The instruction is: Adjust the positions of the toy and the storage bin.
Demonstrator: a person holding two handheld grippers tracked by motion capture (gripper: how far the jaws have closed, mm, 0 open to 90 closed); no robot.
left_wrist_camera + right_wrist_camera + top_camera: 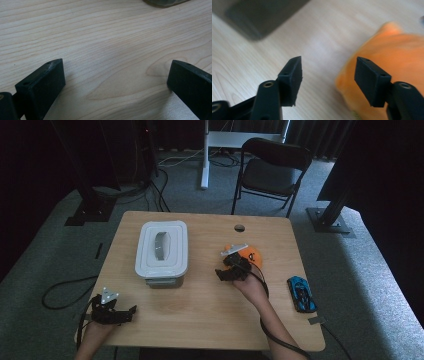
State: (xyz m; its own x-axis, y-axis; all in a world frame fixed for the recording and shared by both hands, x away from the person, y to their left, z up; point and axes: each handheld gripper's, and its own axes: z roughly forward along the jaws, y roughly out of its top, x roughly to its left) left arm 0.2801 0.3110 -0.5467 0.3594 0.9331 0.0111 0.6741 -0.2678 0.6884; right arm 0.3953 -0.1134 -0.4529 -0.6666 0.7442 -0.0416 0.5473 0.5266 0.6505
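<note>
- The right gripper (pixel 328 75) has its jaws apart, with nothing between them.
- The orange toy (pixel 392 62) lies on the table (pixel 200 310), just beside one jaw.
- The left gripper (pixel 116 82) is wide open over bare wood.

floor: grey carpet (pixel 45 255), black cables trailing | furniture: light wooden table (pixel 200 310); black folding chair (pixel 270 172) beyond it — white desk leg (pixel 205 155) beside | surroundings: dark curtains, black stands | light: dim — brightest on the tabletop
</note>
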